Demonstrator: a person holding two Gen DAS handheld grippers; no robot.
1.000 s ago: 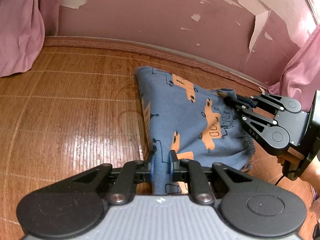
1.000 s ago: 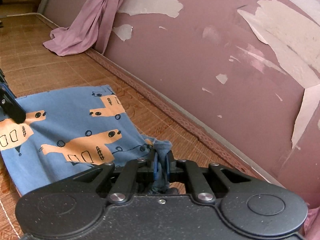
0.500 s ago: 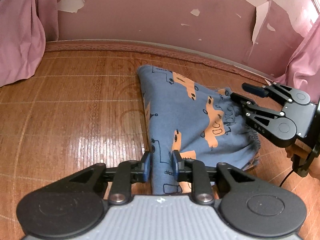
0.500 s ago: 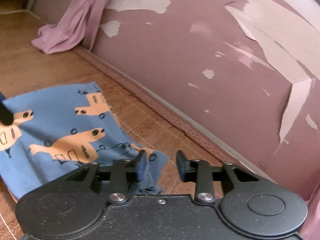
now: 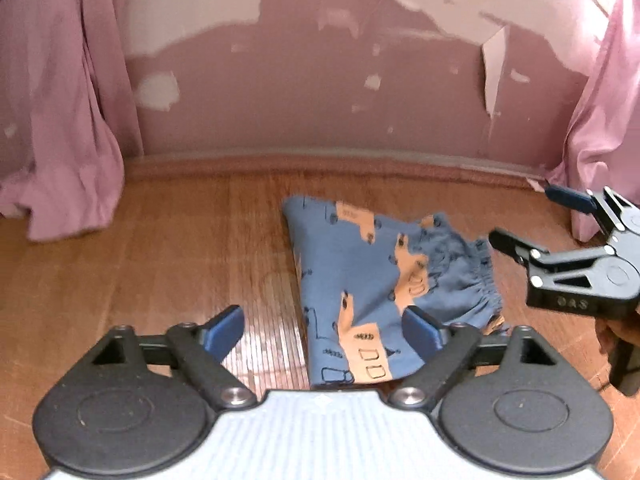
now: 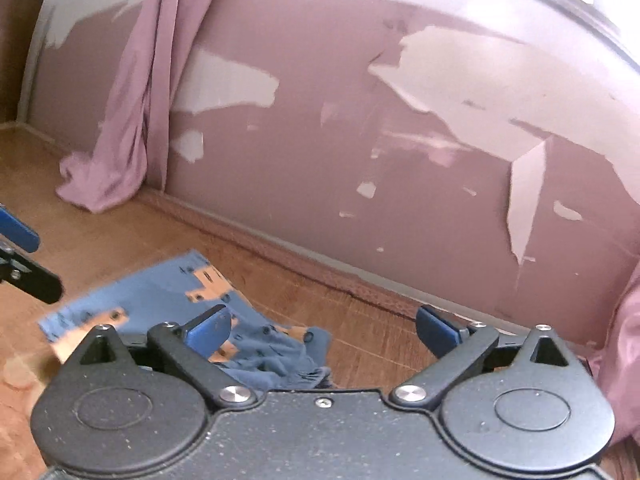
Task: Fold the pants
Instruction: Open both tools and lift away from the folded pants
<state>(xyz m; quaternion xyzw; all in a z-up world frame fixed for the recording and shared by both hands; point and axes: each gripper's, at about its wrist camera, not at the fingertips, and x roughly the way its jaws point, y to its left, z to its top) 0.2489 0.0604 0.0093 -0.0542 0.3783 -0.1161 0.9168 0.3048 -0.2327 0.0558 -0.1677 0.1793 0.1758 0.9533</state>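
The blue pants (image 5: pixel 372 280) with orange vehicle prints lie folded into a compact wedge on the bamboo mat (image 5: pixel 160 264), gathered waistband at the right. My left gripper (image 5: pixel 322 326) hovers wide open above the near end of the pants, touching nothing. The right gripper (image 5: pixel 524 220) shows at the right edge of the left wrist view, lifted off the cloth and open. In the right wrist view the pants (image 6: pixel 168 296) lie below and left of my open right gripper (image 6: pixel 322 326), with the bunched waistband under the left fingertip (image 6: pixel 208 326). A left gripper finger (image 6: pixel 20 236) shows at the left edge.
A flaking mauve wall (image 5: pixel 320 92) closes off the mat at the back, with a raised border strip (image 5: pixel 320 160) along its foot. Pink curtains hang at the left (image 5: pixel 60 140) and right (image 5: pixel 600 120), their hems on the mat. A hand (image 5: pixel 612 328) holds the right gripper.
Both grippers let go of the pants, opened wide and rose away. The pants now lie loose on the mat and both views tilted up toward the wall.
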